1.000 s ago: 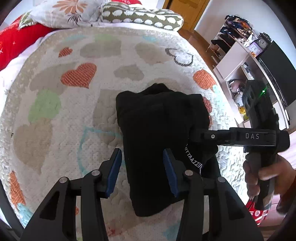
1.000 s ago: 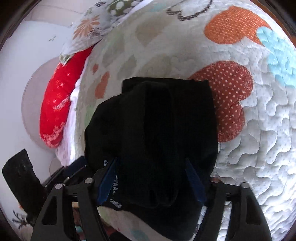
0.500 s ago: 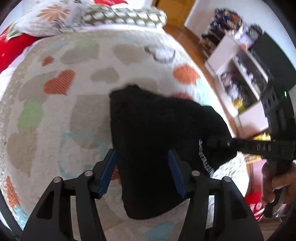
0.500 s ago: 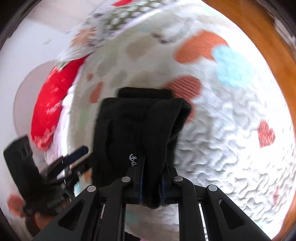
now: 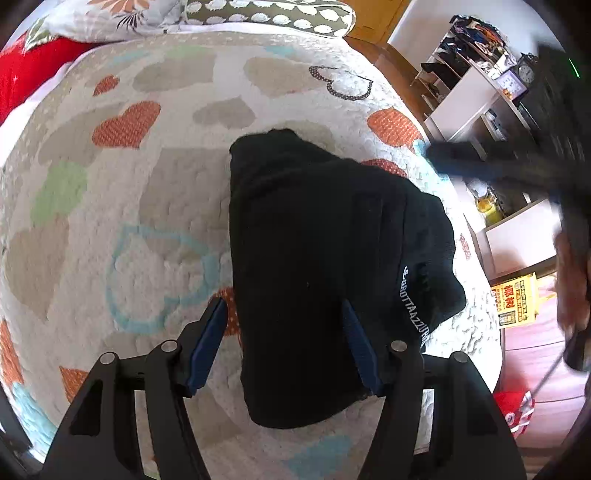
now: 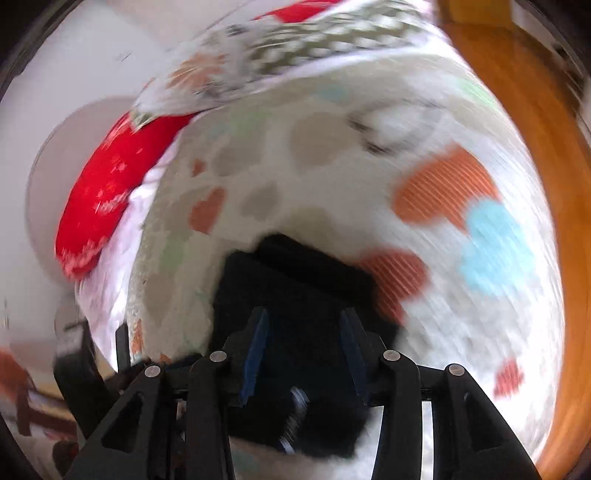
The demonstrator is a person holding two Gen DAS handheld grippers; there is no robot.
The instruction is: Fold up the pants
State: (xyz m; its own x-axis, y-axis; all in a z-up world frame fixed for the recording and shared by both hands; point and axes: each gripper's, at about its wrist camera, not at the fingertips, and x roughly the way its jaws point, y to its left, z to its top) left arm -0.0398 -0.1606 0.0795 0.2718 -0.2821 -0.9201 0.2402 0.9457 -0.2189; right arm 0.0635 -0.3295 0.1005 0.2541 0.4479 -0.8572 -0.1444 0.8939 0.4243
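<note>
The black pants (image 5: 314,251) lie folded in a compact bundle on the heart-patterned quilt (image 5: 110,184), white lettering along their right edge. My left gripper (image 5: 284,317) is open, its blue-padded fingers straddling the near end of the bundle without closing on it. My right gripper (image 6: 303,325) is open above the pants (image 6: 295,280), holding nothing; that view is motion-blurred. The right gripper also shows as a dark blur at the right in the left wrist view (image 5: 517,162).
Pillows (image 5: 258,14) and a red cushion (image 5: 26,70) lie at the head of the bed. White shelves (image 5: 476,88) with clutter stand past the bed's right edge. A wooden floor (image 6: 535,110) borders the bed.
My right gripper has let go of the pants' edge, opened and pulled up and away. The bundle has settled flat. My left gripper's fingers have stayed open around its near end.
</note>
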